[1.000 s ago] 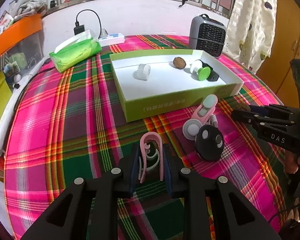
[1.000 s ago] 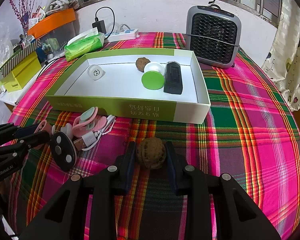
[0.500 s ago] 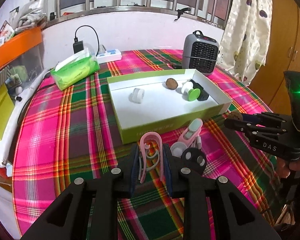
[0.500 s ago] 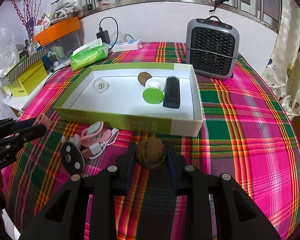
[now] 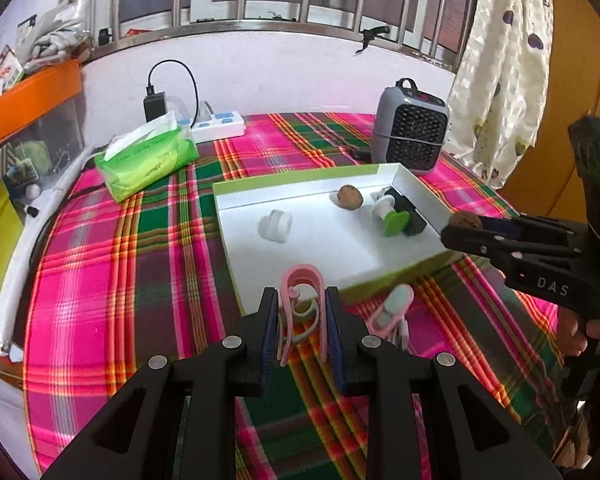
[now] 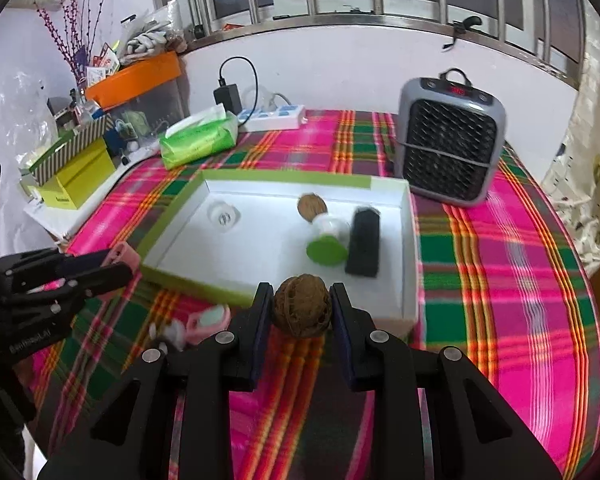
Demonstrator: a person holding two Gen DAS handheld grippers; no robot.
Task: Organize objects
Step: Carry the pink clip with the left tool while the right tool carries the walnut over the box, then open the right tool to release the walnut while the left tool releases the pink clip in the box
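My left gripper (image 5: 302, 312) is shut on a pink clip (image 5: 302, 296) and holds it above the cloth, just in front of the green-and-white box (image 5: 332, 240). My right gripper (image 6: 301, 308) is shut on a brown walnut (image 6: 301, 309), raised at the box's (image 6: 406, 240) near edge. It also shows in the left wrist view (image 5: 466, 226) with the walnut (image 5: 465, 221) over the box's right wall. The box holds a second walnut (image 6: 311, 207), a white roll (image 6: 223, 213), a green-capped white piece (image 6: 327, 246) and a black block (image 6: 364, 246).
A pink and mint gadget (image 5: 392, 308) with a cable lies on the plaid cloth before the box. A grey heater (image 6: 450, 140), a green tissue pack (image 6: 198, 142), a power strip (image 6: 276, 117) and boxes (image 6: 76, 176) stand behind and to the left.
Both grippers have risen from the cloth with the clip and the walnut, and moved toward the box. The black round object near the pink gadget has dropped out of view.
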